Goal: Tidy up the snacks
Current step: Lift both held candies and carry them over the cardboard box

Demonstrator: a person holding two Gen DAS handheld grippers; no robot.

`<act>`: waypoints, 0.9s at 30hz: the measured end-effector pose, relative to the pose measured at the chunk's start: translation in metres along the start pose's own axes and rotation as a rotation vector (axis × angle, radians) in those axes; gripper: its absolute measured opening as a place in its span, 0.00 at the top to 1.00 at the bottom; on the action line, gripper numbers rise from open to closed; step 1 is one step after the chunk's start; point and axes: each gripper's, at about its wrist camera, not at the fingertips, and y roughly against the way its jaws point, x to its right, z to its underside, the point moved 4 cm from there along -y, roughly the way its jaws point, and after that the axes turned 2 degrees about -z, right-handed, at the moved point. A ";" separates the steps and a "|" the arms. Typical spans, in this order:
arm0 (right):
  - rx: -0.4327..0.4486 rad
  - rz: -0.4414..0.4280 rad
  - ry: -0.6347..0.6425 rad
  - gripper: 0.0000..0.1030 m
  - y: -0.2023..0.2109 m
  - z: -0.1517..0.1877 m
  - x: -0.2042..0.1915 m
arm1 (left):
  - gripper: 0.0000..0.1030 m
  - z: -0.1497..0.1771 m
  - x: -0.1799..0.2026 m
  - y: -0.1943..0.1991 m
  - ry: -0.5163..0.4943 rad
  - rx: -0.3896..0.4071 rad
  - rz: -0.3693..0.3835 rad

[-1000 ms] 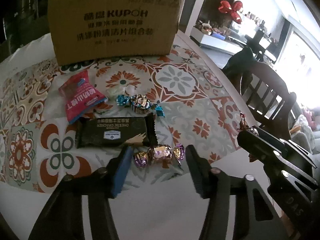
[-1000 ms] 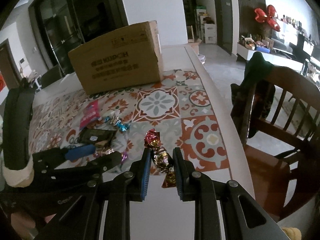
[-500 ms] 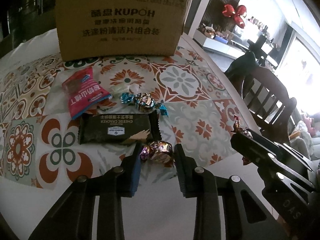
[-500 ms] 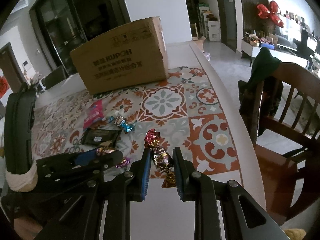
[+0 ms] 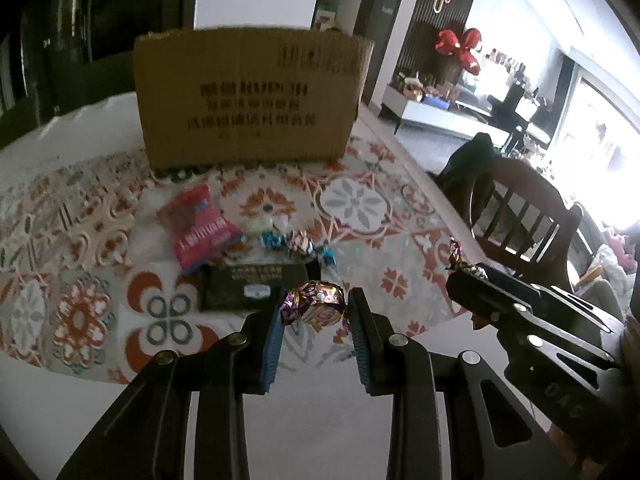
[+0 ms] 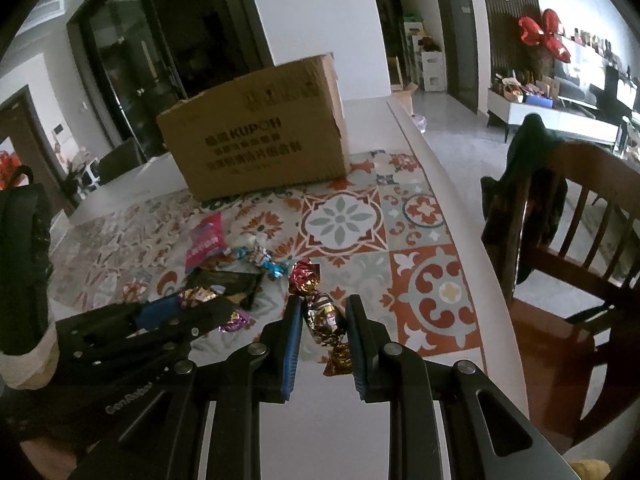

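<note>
Between my left gripper (image 5: 316, 312) pads sits a purple foil candy (image 5: 316, 307), clamped and raised off the patterned tablecloth (image 5: 360, 204). My right gripper (image 6: 323, 326) pinches a red-and-gold wrapped candy (image 6: 325, 320) the same way. At twelve o'clock stands the cardboard box (image 5: 248, 96); at eleven o'clock from the left gripper lie a dark cracker pack (image 5: 240, 286), a red packet (image 5: 198, 228) and a blue-ended candy (image 5: 298, 243).

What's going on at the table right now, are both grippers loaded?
Yes. The left gripper is shut on a purple-wrapped candy, and the right gripper is shut on a red-and-gold candy. The pink snack packet, dark cracker pack and blue-wrapped candy lie on the patterned cloth before the cardboard box.
</note>
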 end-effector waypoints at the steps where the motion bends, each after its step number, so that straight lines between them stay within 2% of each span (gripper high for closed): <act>1: 0.006 -0.001 0.005 0.77 0.002 -0.002 -0.002 | 0.70 -0.002 -0.001 0.003 -0.002 0.008 -0.001; 16: 0.103 -0.036 0.047 0.77 0.029 -0.042 -0.029 | 0.70 -0.041 -0.013 0.050 -0.023 0.158 -0.030; 27: 0.184 -0.072 0.082 0.77 0.036 -0.087 -0.050 | 0.70 -0.090 -0.028 0.074 -0.049 0.262 -0.077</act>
